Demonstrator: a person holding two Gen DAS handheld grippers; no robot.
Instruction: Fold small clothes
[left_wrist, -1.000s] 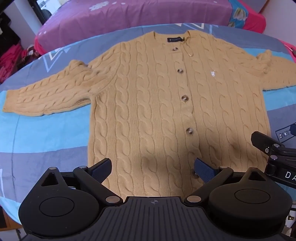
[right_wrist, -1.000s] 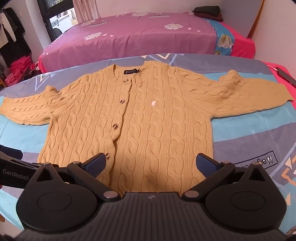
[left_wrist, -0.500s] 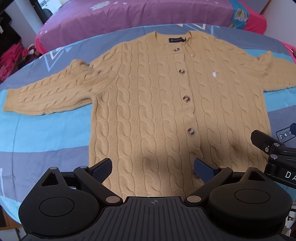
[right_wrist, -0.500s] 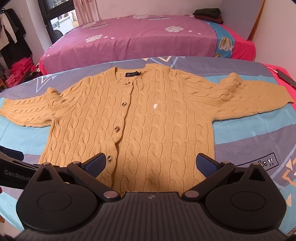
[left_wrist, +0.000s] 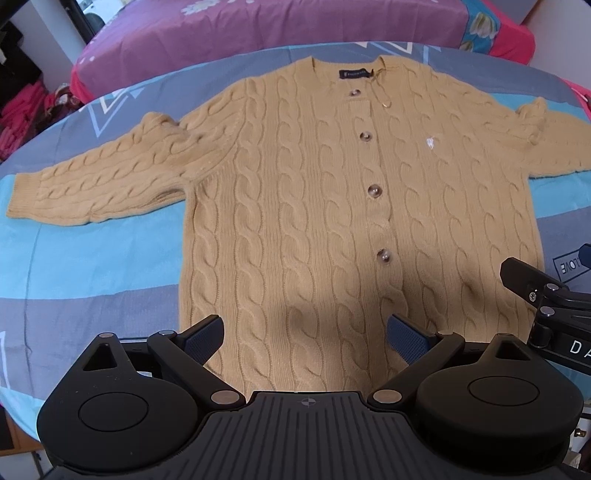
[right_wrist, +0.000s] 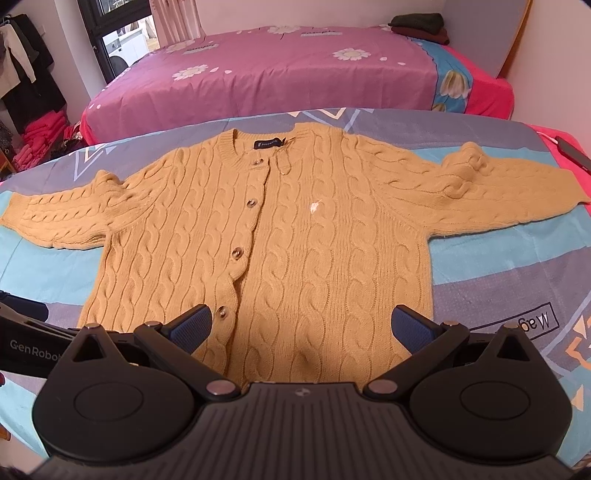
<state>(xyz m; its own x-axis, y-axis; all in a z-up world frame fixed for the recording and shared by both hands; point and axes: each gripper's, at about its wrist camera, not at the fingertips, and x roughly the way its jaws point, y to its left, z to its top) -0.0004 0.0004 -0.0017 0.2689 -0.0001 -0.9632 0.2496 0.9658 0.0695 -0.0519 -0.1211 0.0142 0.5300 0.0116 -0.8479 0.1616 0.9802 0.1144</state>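
A: where's the cardigan (left_wrist: 332, 221) sitting?
B: lying flat on the bedsheet (left_wrist: 92, 258), collar at 12 o'clock. Left tongs (left_wrist: 306, 338) and right tongs (right_wrist: 303, 328) are both hanging released over the hem.

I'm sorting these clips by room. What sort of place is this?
Most likely a bedroom. A bed with a purple flowered sheet stands behind the patterned bedsheet where the tan cable-knit cardigan lies flat, and clothes hang by the window.
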